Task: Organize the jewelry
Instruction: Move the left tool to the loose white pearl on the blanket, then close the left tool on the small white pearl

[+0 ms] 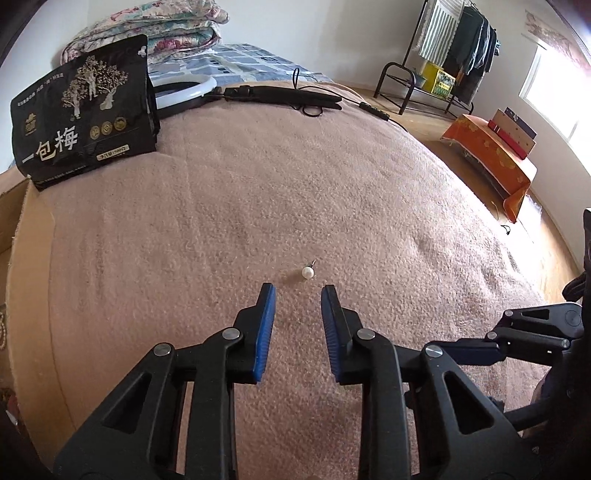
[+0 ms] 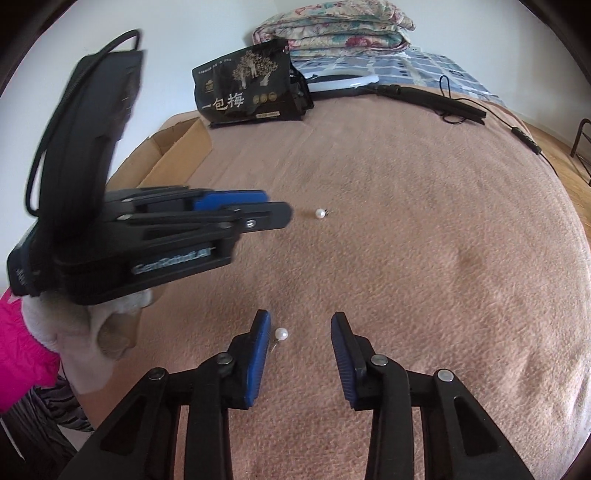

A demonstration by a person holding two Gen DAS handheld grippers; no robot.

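Far earring: pearl stud earring (image 1: 307,272) lies on the pink blanket (image 1: 221,221) just ahead of the left gripper (image 1: 298,291); post points away, up-right
Left gripper: jaws wide, empty; pearl sits slightly right of centre
Near earring: second pearl stud (image 2: 282,334) just beside the right gripper's (image 2: 301,319) left finger
Right gripper: wide, empty
Judgement: each gripper is nearest its own stud

I work in a home bedroom: a pink blanket (image 1: 258,206) covers the bed beneath me, folded floral quilts (image 1: 166,26) are piled at its head, and a clothes rack (image 1: 454,51) stands by the window (image 1: 554,85).
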